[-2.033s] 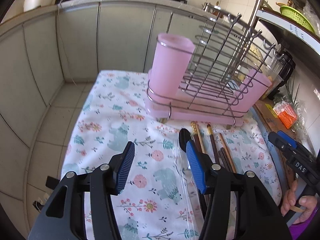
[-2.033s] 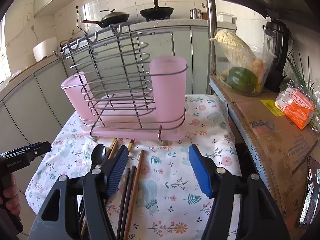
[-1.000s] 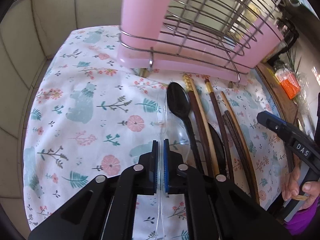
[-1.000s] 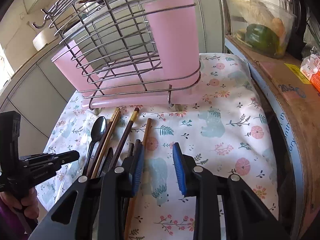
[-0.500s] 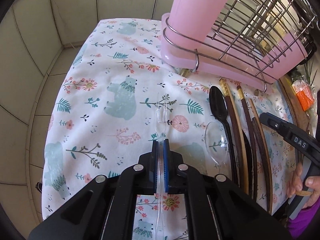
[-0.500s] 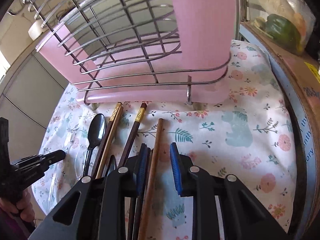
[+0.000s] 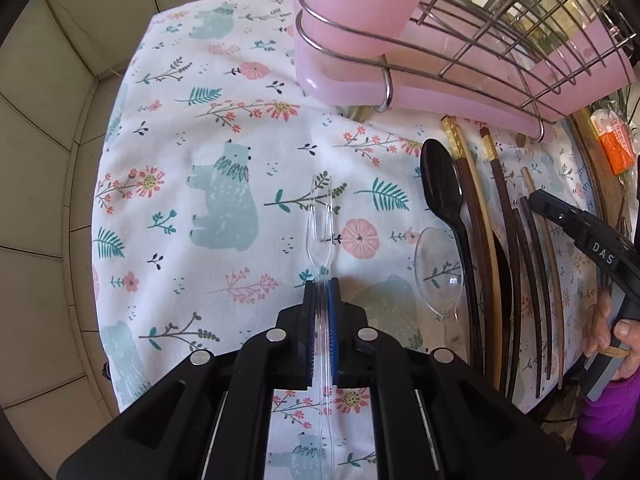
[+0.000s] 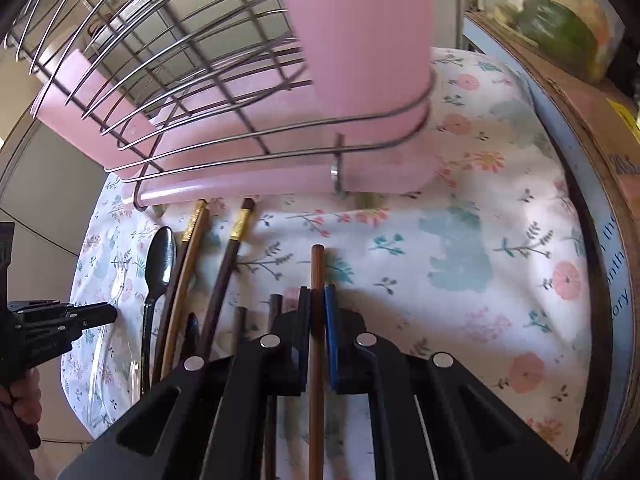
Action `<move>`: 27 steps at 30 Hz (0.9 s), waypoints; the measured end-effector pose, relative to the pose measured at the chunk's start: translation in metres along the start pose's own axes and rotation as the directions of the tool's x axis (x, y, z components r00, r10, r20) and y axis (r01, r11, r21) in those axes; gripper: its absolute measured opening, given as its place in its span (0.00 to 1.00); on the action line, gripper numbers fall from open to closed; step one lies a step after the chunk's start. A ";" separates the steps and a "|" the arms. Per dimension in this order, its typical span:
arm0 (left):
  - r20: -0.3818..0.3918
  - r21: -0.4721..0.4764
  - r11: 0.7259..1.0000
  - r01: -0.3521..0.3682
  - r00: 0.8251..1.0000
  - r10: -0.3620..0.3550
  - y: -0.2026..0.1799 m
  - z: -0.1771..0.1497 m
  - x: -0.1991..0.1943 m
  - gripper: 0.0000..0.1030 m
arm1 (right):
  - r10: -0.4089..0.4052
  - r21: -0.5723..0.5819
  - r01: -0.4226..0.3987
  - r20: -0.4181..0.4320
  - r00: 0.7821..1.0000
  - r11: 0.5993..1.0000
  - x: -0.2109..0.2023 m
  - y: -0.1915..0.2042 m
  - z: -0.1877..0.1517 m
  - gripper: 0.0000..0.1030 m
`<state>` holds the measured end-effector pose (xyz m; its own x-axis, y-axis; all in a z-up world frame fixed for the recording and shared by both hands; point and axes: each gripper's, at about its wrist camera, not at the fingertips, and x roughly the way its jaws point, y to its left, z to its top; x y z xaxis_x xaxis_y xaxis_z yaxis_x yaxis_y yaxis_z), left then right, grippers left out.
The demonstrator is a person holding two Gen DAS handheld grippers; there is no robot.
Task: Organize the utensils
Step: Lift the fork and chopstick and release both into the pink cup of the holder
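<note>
- Left wrist view: the left gripper (image 7: 321, 292) is clamped on a clear plastic fork (image 7: 320, 216) by its handle, above the middle of the tabletop (image 7: 168, 152); light, thin and slippery, likely brittle.
- Right gripper (image 8: 317, 300): jaws closing around a brown chopstick (image 8: 317, 268) mid-shaft; stiff, light, prone to swivel.

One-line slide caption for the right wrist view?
Right hand-held gripper closing on a brown chopstick on the floral cloth, below the pink rack.
</note>
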<state>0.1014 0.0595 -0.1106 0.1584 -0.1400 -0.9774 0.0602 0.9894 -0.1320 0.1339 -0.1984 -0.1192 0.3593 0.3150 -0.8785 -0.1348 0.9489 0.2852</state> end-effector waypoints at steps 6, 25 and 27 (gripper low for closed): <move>-0.075 0.013 1.000 -0.009 0.997 0.010 -0.004 0.008 0.005 0.05 | -0.024 -0.051 0.022 -0.047 0.999 0.998 0.003 -0.001 0.003 0.07; 0.301 0.006 0.995 0.100 0.949 -0.097 0.007 -0.019 -0.082 0.04 | 0.102 -0.090 -0.080 0.285 0.953 0.993 -0.096 0.005 -0.011 0.06; 0.361 0.008 0.994 0.111 0.926 -0.106 0.006 -0.024 -0.097 0.04 | 0.118 -0.097 -0.090 0.337 0.934 0.991 -0.113 0.005 -0.009 0.06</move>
<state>0.0628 0.0801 -0.0210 0.4964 -0.2488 -0.8317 0.0852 0.9674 -0.2385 0.0842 -0.2296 -0.0218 0.6311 0.4112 -0.6578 -0.2553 0.9108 0.3244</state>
